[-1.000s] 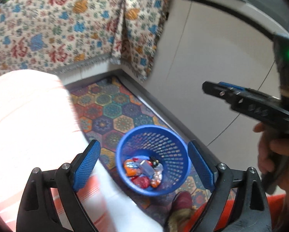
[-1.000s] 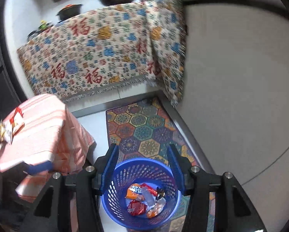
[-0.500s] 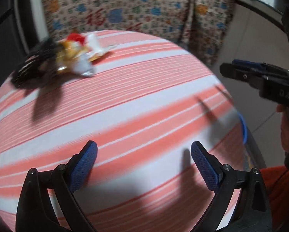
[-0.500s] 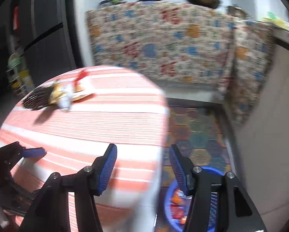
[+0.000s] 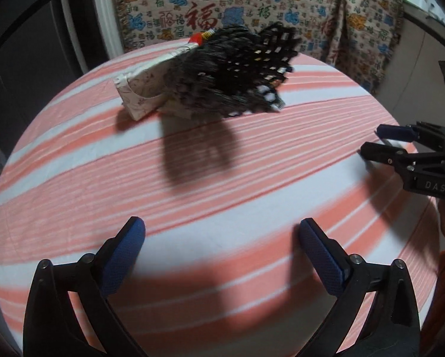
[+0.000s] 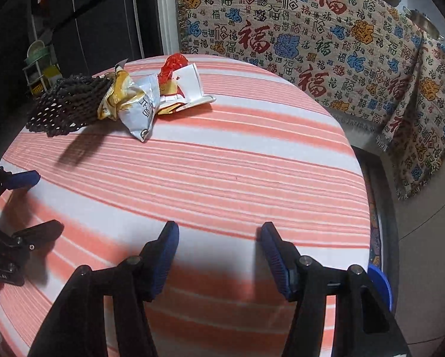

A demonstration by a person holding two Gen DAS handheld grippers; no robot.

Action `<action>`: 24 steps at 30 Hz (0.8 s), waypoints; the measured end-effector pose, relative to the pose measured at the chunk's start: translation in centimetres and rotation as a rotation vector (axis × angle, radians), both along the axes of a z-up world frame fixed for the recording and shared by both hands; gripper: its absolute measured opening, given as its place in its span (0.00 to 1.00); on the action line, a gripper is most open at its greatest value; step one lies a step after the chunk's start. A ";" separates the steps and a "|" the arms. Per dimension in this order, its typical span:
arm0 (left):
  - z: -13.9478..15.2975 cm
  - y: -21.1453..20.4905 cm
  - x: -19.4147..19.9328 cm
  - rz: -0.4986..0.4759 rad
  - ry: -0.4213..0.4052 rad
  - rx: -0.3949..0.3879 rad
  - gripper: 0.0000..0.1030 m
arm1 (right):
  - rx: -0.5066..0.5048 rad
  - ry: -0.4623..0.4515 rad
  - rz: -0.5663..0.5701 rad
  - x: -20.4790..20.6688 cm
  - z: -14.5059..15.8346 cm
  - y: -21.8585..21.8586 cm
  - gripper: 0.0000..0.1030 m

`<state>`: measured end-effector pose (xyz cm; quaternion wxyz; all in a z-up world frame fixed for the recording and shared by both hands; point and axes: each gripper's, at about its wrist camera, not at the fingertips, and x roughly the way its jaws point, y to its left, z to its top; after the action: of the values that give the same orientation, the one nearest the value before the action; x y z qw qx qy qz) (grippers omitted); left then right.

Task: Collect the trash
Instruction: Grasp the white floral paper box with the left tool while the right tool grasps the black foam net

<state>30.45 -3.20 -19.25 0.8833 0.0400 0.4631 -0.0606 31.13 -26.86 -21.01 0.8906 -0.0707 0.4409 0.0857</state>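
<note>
Right wrist view: both my grippers, left and right, have jaws apart, just widening, empty; the black mesh could snag among the wrappers.

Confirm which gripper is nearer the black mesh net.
Left. The left gripper faces the black mesh net head-on; the right gripper hangs farther off, to the net's right side.

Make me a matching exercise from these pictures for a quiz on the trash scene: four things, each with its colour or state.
Things:
1. black net
2. red wrapper
3. tablecloth
4. left tool

Descriptions:
A. crumpled, shiny red
B. pink and white stripes
C. open, nothing between the pads
D. dark mesh at the pile's left end

Pairs: 1-D, 2-A, 3-B, 4-C
</note>
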 end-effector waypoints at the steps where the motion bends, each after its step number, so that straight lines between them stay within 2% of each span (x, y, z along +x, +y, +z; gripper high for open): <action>1: 0.0 0.3 0.2 -0.019 0.000 -0.001 1.00 | -0.006 -0.009 -0.004 0.1 0.0 0.2 0.60; 5: 0.1 1.5 1.6 -0.090 0.003 -0.011 1.00 | -0.004 -0.024 -0.010 0.4 -0.2 1.0 0.61; 9: 0.1 2.4 3.0 -0.087 0.004 -0.019 1.00 | -0.006 -0.037 -0.014 0.9 -0.3 1.4 0.62; 24: 0.0 2.5 1.7 -0.075 -0.001 -0.007 1.00 | -0.003 -0.025 -0.011 1.8 -0.2 1.3 0.63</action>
<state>32.17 -0.72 -19.27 0.8808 0.0541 0.4606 -0.0953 32.90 -25.54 -21.25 0.8965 -0.0706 0.4302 0.0795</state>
